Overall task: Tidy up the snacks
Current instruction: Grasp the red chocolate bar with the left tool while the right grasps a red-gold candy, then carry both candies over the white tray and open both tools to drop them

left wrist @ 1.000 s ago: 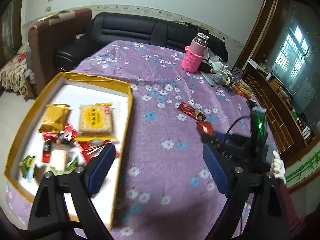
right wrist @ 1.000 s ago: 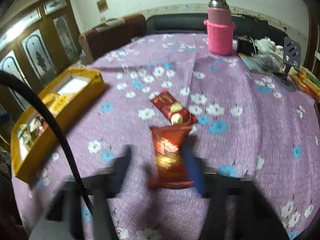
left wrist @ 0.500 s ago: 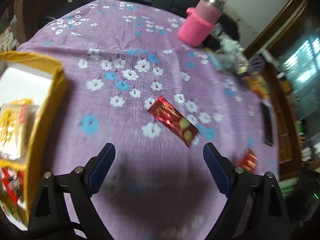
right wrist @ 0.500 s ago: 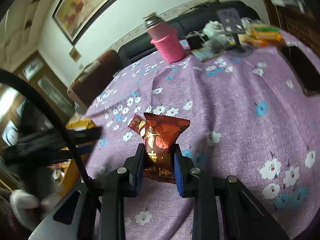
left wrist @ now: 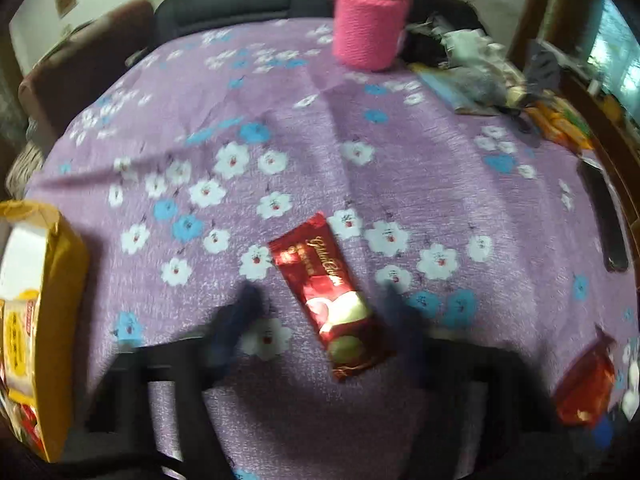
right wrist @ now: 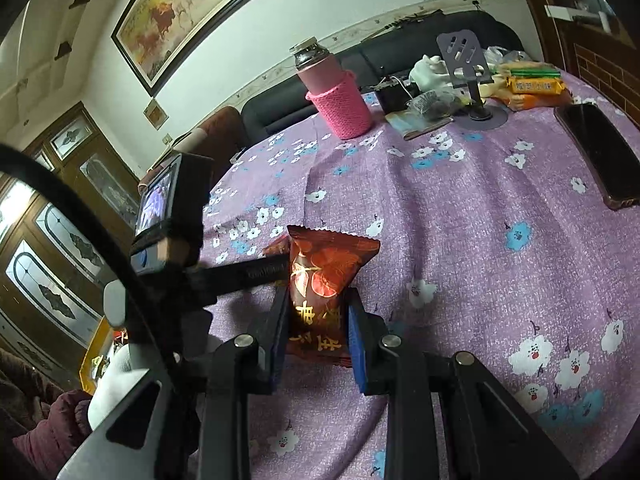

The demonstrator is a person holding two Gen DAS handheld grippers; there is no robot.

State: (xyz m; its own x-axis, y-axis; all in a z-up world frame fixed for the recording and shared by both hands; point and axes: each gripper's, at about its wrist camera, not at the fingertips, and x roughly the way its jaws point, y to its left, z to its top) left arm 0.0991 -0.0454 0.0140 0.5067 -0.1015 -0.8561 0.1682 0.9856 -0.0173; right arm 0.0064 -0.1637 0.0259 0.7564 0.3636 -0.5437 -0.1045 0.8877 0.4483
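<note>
The left gripper (left wrist: 320, 312) has swung away from the yellow box (left wrist: 60, 280) at the left edge and come down over the long red chocolate bar (left wrist: 326, 296) lying on the purple flowered cloth (left wrist: 440, 184); its jaws have just been closing with the bar between them, though blur hides whether the pads press yet. The right gripper (right wrist: 318, 320) stays clamped on a dark red snack packet (right wrist: 320, 280), raised off the cloth. Both snacks probably go to the box next.
</note>
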